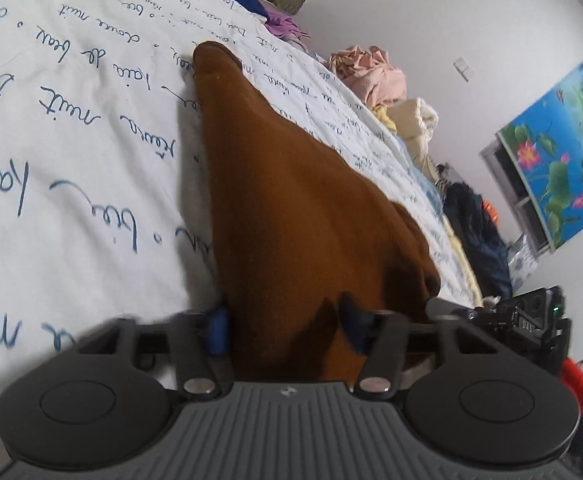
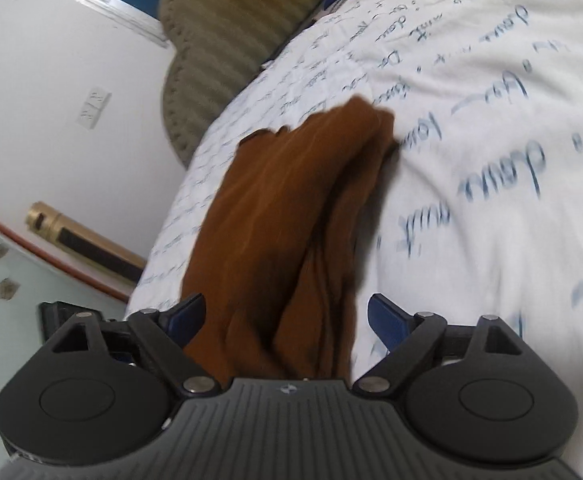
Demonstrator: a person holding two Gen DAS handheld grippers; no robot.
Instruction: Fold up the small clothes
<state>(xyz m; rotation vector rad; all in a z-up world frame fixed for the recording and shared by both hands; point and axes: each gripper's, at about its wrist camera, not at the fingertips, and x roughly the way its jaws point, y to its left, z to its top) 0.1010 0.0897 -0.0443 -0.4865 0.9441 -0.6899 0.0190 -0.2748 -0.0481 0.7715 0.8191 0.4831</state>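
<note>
A small brown garment [image 1: 291, 208] lies on a white bedcover with blue script [image 1: 71, 128]. In the left wrist view it runs from between my left gripper's [image 1: 287, 324] blue-padded fingers away to a narrow end far up the bed. The fingers stand apart with cloth between them. In the right wrist view the same brown garment [image 2: 283, 216] lies bunched in long folds between my right gripper's [image 2: 287, 316] fingers, which stand wide apart. The other gripper shows at the lower right of the left view [image 1: 531, 316].
The bedcover [image 2: 471, 160] fills most of both views. Piled clothes, pink [image 1: 371, 72], cream [image 1: 415, 124] and dark [image 1: 479, 240], lie along the bed's far edge. A ribbed olive cushion [image 2: 219, 40] sits at the head. A wall and floor [image 2: 31, 264] lie left of the bed.
</note>
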